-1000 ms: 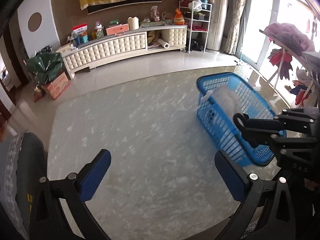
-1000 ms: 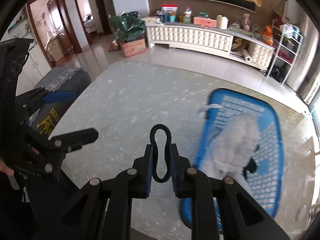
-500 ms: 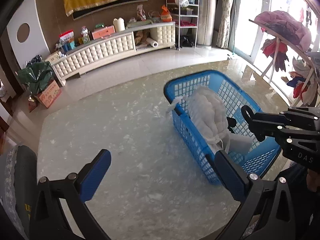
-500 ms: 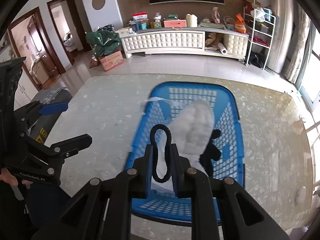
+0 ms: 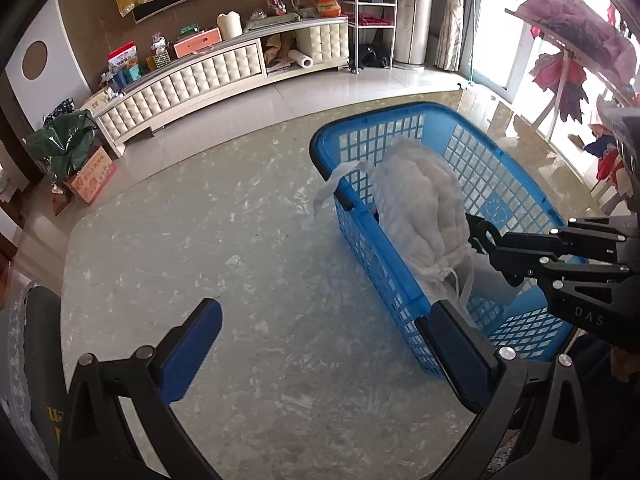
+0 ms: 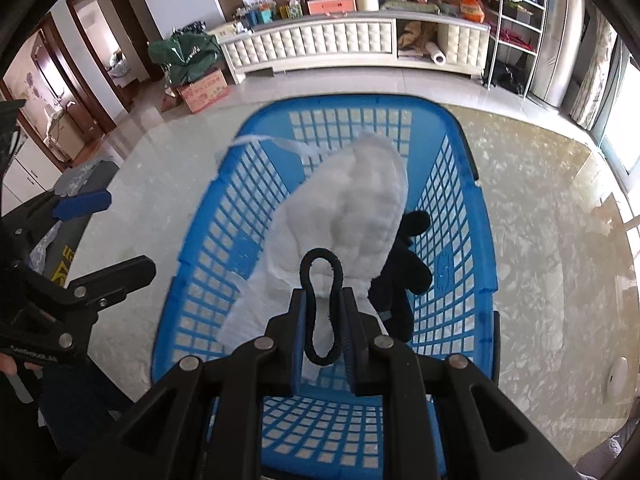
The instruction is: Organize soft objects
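Right-wrist view now looks straight down into the blue laundry basket (image 6: pixel 460 184) on the marble table (image 6: pixel 552 216); a second ago the basket lay off to the side. White padded bedding (image 6: pixel 360 208) fills it, and a black plush toy (image 6: pixel 408 268), unseen from the left, lies beside. The right gripper (image 6: pixel 323 320), jaws pinching a black hair tie (image 6: pixel 320 280), looks poised to drop it. The left gripper (image 5: pixel 320 344) hangs wide open, empty.

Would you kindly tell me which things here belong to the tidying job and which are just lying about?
Job: black hair tie in right tongs; blue basket; white quilted cloth; black soft item.

Lying about: cardboard box; green bag; paper roll.
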The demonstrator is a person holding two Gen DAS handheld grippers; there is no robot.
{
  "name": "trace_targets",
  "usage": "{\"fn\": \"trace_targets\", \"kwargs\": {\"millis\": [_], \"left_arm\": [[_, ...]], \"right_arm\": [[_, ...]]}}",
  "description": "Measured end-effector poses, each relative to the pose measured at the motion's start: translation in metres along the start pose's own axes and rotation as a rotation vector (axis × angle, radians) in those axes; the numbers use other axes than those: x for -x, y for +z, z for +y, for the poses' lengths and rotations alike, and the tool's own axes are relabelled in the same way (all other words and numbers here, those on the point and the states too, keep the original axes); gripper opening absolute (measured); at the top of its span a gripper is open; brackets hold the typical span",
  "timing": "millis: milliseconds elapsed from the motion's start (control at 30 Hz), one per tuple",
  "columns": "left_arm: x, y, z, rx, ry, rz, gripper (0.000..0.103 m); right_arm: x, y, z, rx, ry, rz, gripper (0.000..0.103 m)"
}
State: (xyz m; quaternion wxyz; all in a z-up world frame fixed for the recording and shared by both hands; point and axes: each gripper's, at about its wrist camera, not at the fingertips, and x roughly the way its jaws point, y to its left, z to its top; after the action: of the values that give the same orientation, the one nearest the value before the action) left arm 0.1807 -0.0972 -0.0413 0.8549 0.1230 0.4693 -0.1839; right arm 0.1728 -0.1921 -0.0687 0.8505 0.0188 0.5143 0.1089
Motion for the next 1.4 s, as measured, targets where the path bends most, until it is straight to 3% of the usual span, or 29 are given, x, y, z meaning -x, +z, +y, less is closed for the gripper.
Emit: {"fn": "trace_targets", "kwargs": {"millis": [167, 300, 367, 467, 533, 567, 767, 1000, 1267, 1400], "left_arm": [[-0.006, 0.0, -0.002, -0.012, -0.002, 0.015, 0.103], [-0.009, 0.001, 0.0, -0.002, -0.014, 0.018, 0.103], [-0.009, 0.001, 0.001, 0.003, -0.02, 0.019, 0.103], [-0.007, -0.001, 0.004, 0.012, -0.027, 0.016, 0.103], [-0.006, -0.003, 0.004, 0.018, -0.022, 0.013, 0.103], [-0.005, -0.004, 0.005, 0.02, -0.022, 0.009, 0.103], [0.006, -0.012, 0.01, 0.035, -0.039, -0.016, 0.103], [0.034, -0.03, 0.019, 0.071, -0.043, -0.086, 0.103], [0.096, -0.052, 0.029, 0.122, 0.049, -0.283, 0.103], [0.128, -0.068, 0.039, 0.187, 0.031, -0.393, 0.103]], "right_arm": [[-0.004, 0.0, 0.005, -0.001, -0.004, 0.022, 0.016], [-0.007, 0.0, 0.008, 0.02, -0.033, 0.038, 0.036], [-0.006, -0.001, 0.01, 0.025, -0.043, 0.035, 0.041], [-0.004, -0.004, 0.008, 0.032, -0.044, 0.023, 0.061], [-0.001, -0.006, 0.011, 0.052, -0.079, 0.007, 0.092], [-0.002, -0.007, 0.011, 0.057, -0.097, -0.003, 0.095], [0.008, -0.012, 0.009, 0.04, -0.089, -0.034, 0.1], [0.046, -0.026, 0.017, -0.002, -0.063, -0.168, 0.102], [0.1, -0.032, 0.05, -0.003, -0.075, -0.406, 0.103], [0.119, -0.023, 0.08, 0.029, -0.067, -0.496, 0.103]]}}
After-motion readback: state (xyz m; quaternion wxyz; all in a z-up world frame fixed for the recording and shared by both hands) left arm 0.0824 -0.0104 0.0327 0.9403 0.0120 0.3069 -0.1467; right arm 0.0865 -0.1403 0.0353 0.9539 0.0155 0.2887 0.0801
